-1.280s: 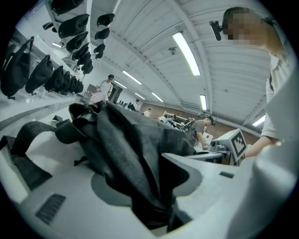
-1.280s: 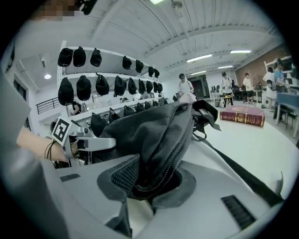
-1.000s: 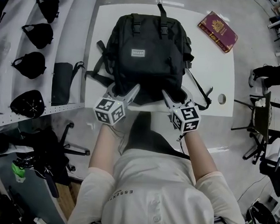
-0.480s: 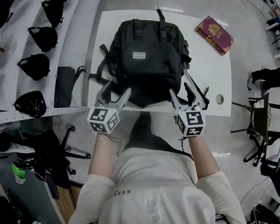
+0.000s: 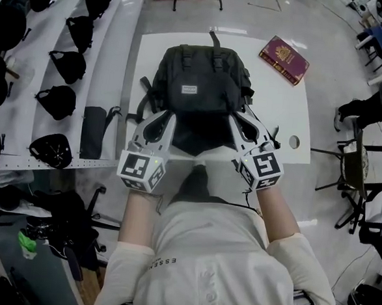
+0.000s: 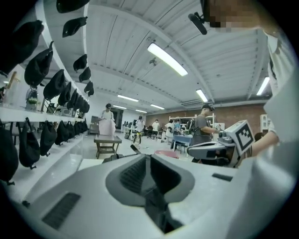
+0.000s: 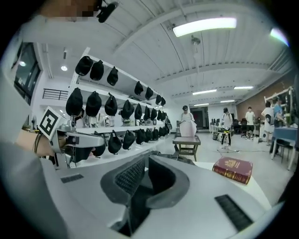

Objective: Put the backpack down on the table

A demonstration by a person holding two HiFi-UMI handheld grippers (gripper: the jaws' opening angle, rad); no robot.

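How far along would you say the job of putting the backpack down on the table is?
Done: the backpack lies flat on the table. In hand: nothing; the left gripper and right gripper hover by the table's near edge, their jaws closing with nothing between them. Left: apparently nothing, as far as the views show.

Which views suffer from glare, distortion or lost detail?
Head view: even light, bright white table, black backpack losing detail. Left gripper view: strong fisheye bending, dark corners, ceiling lamp blown out. Right gripper view: same bending, ceiling light glaring, red book fairly sharp.
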